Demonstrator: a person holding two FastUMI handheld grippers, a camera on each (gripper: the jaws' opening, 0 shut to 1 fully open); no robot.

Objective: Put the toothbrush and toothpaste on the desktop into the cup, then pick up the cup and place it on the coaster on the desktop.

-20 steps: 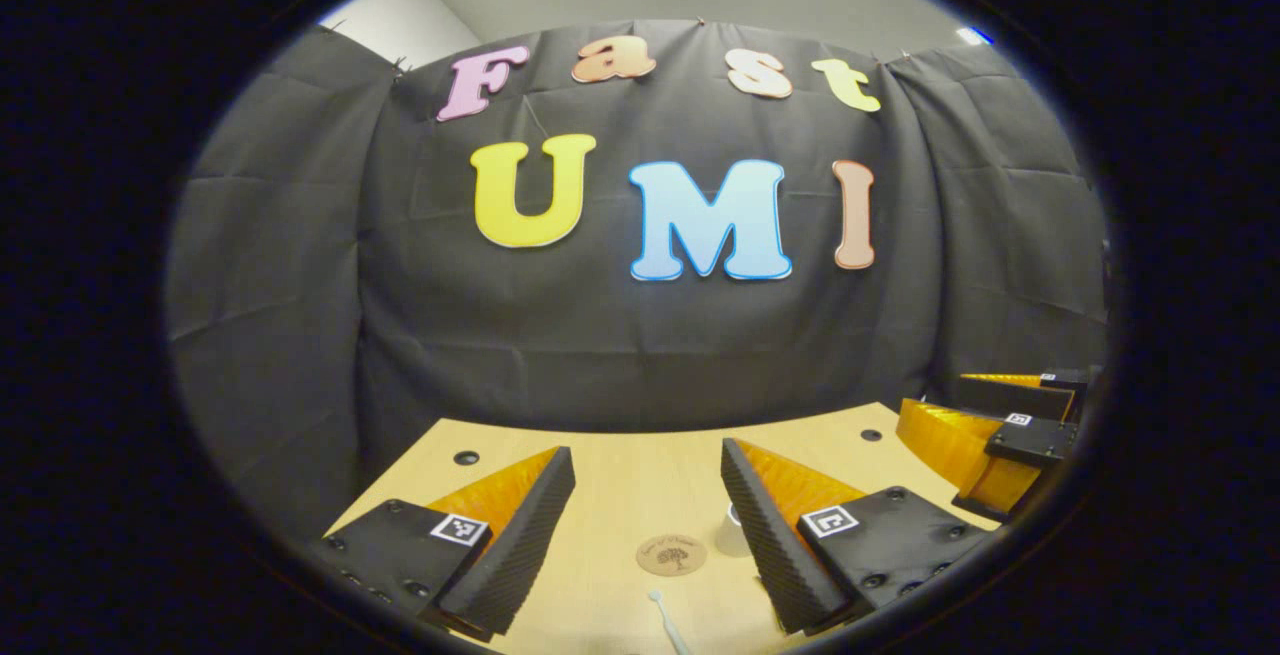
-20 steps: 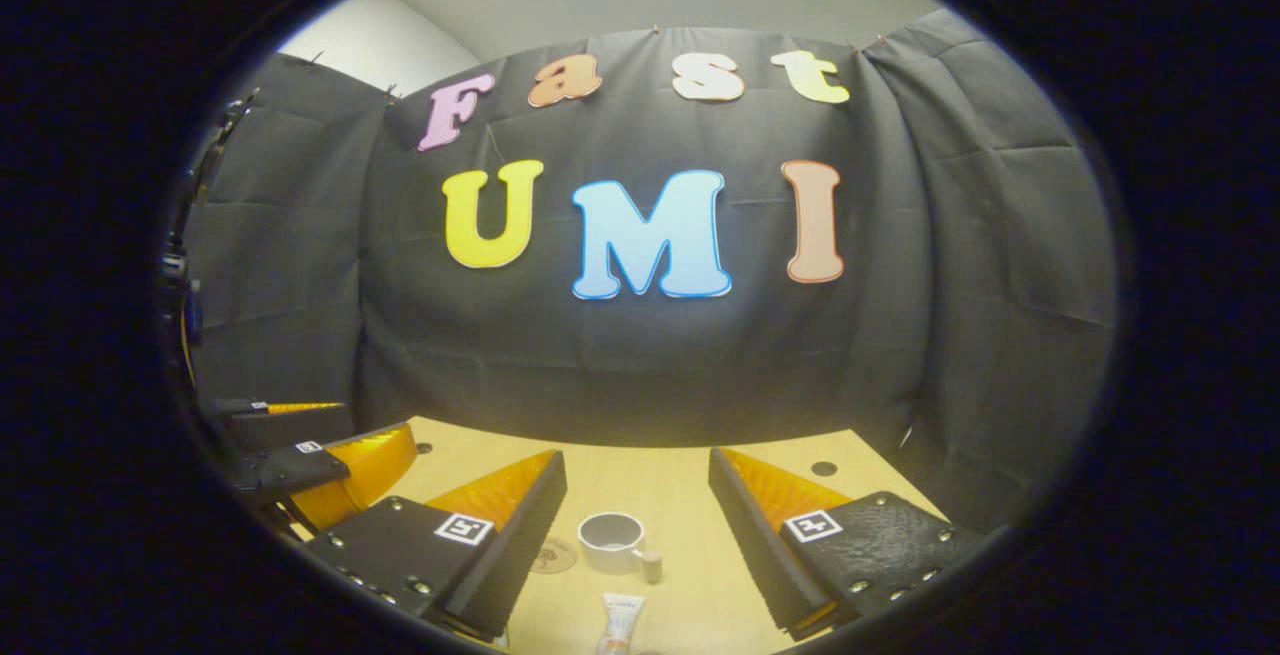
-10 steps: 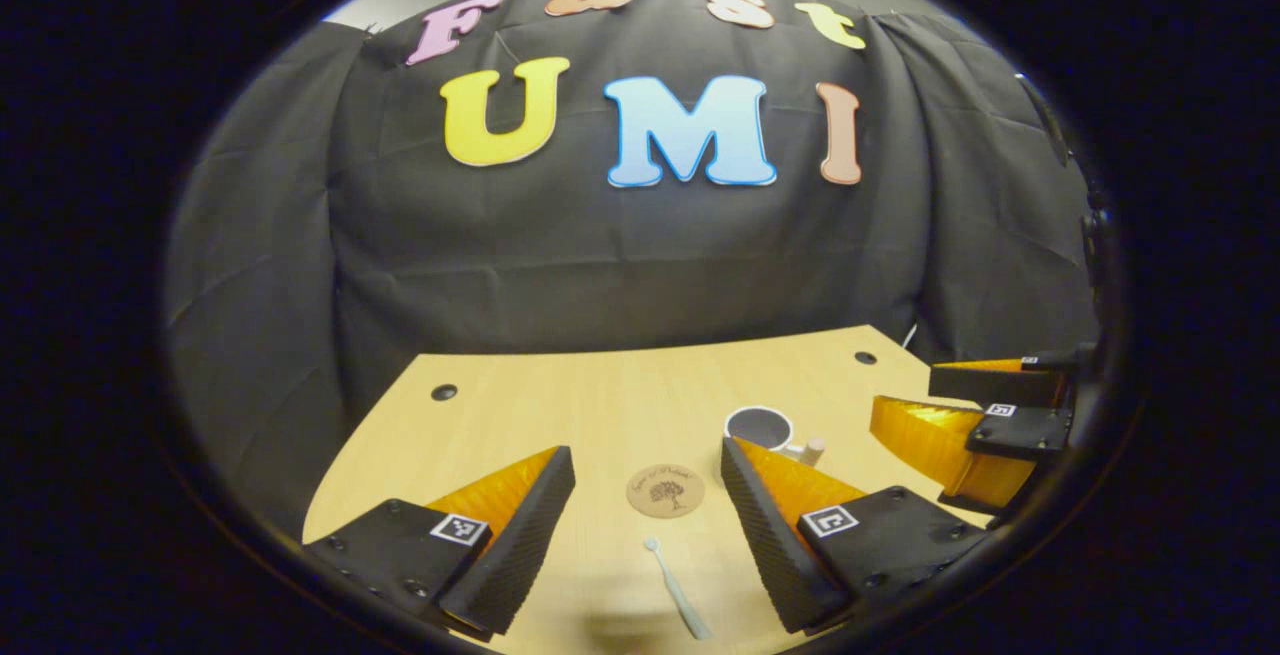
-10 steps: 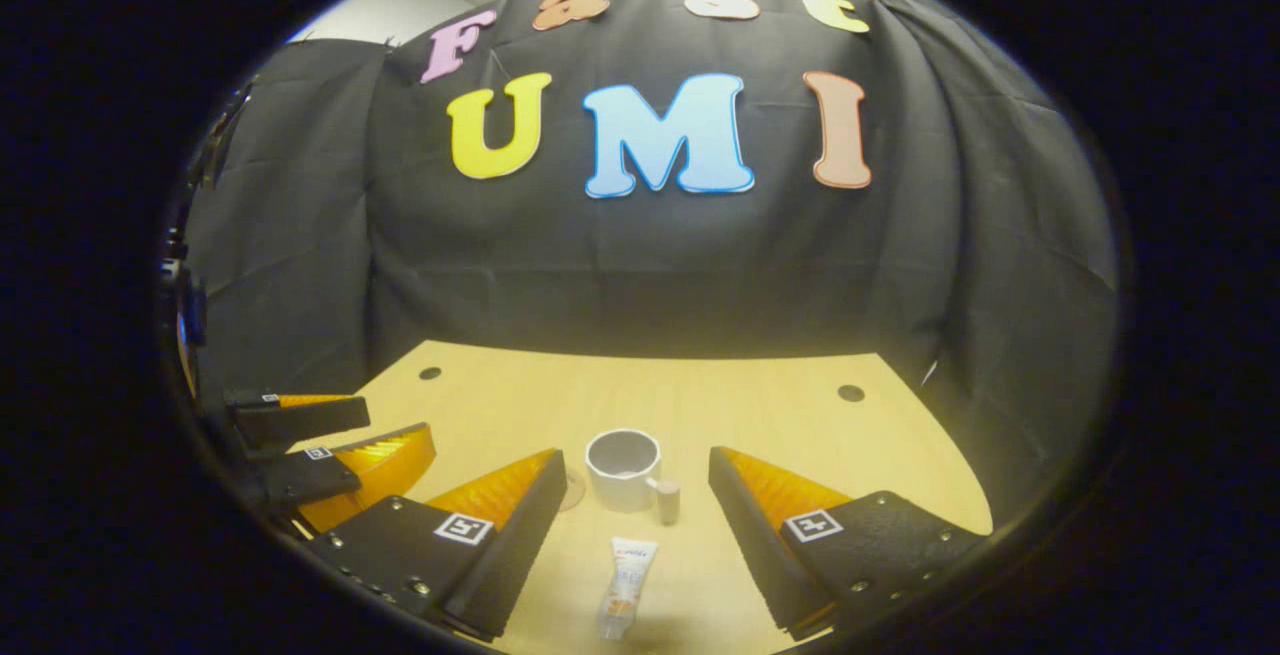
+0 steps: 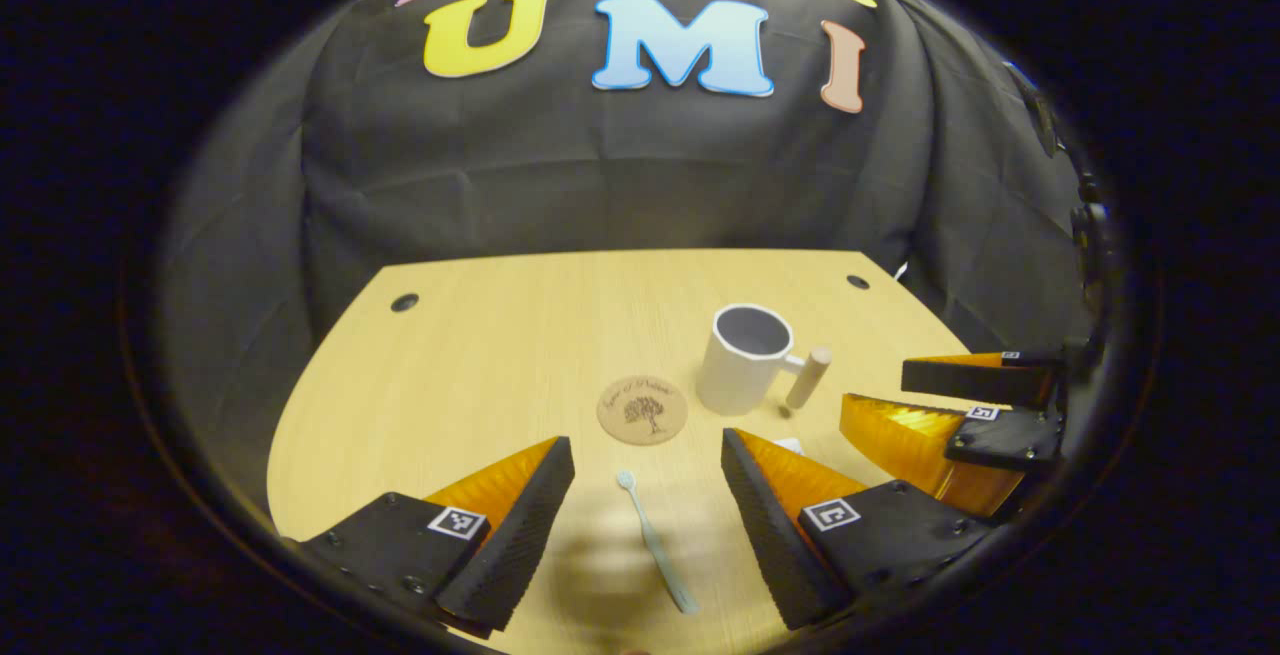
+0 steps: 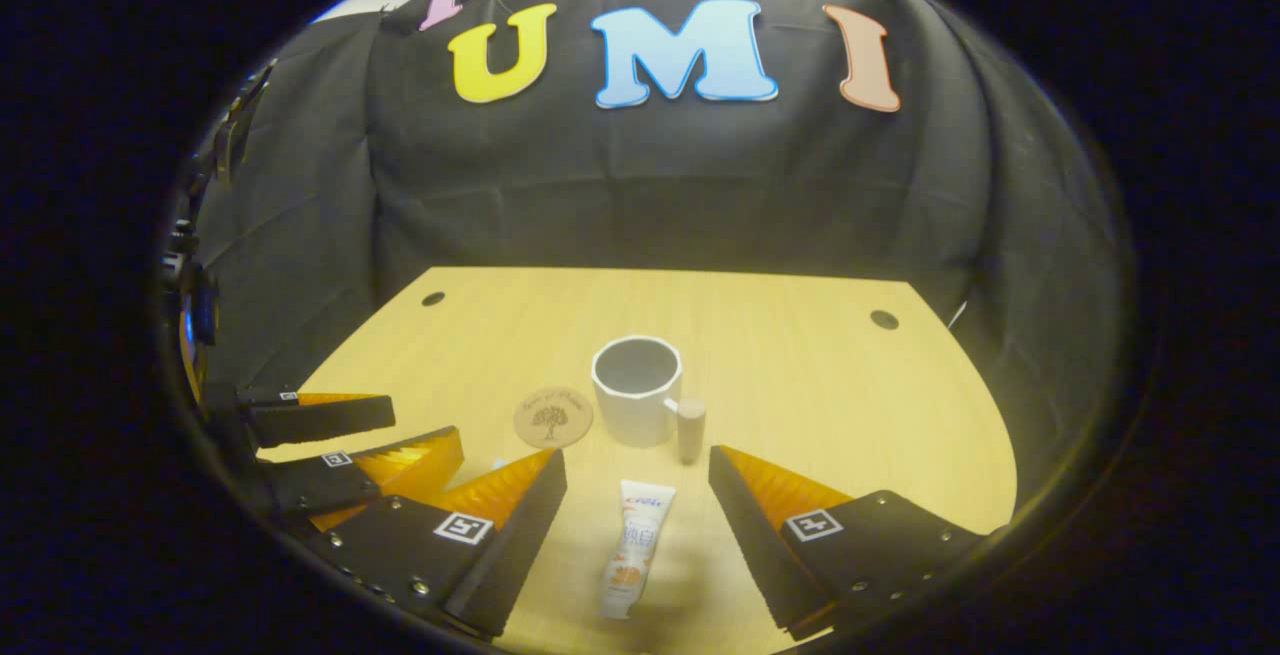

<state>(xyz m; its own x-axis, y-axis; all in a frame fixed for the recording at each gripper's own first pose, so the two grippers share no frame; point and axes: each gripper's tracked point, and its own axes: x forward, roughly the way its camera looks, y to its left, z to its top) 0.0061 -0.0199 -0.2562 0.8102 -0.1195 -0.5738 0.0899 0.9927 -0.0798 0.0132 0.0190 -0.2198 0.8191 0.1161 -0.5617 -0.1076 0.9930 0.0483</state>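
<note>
- The left gripper hangs over the desktop with fingers wide apart; the toothbrush lies flat between them (untouched).
- The right gripper is likewise spread, the toothpaste lying between its fingers.
- Beyond stand the cup and, just left of it, the coaster.

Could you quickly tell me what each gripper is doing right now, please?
Left tongs: open, empty, above the toothbrush.
Right tongs: open, empty, above the toothpaste.
</note>
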